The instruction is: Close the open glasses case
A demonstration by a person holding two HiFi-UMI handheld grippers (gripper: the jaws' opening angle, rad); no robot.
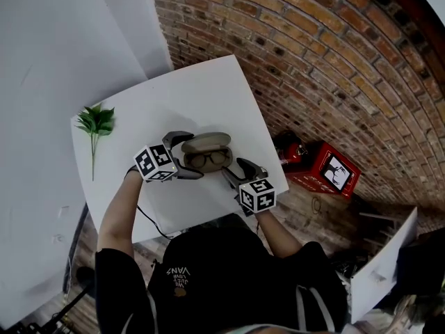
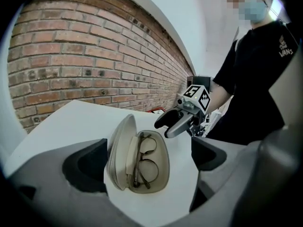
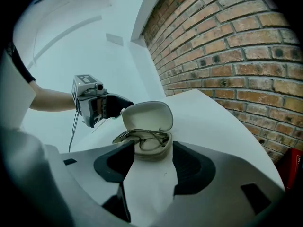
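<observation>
Currently glasses case [image 1: 206,156] lies open mid-frame on white table [image 1: 201,89], specs [image 1: 207,160] inside, lid [image 1: 206,142] up. Left gripper [image 1: 182,157] spread around its left end; right gripper [image 1: 238,172] spread, empty, beside right end. Best approach: steady base, press lid down slowly.

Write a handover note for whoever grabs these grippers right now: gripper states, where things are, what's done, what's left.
Left gripper: open, jaws either side of the glasses case, gripping nothing.
Right gripper: open, empty, at the case's opposite end.
Case on the white table, lid up, glasses inside.
Done: both grippers at the case.
To do: fold the lid down until shut.
</observation>
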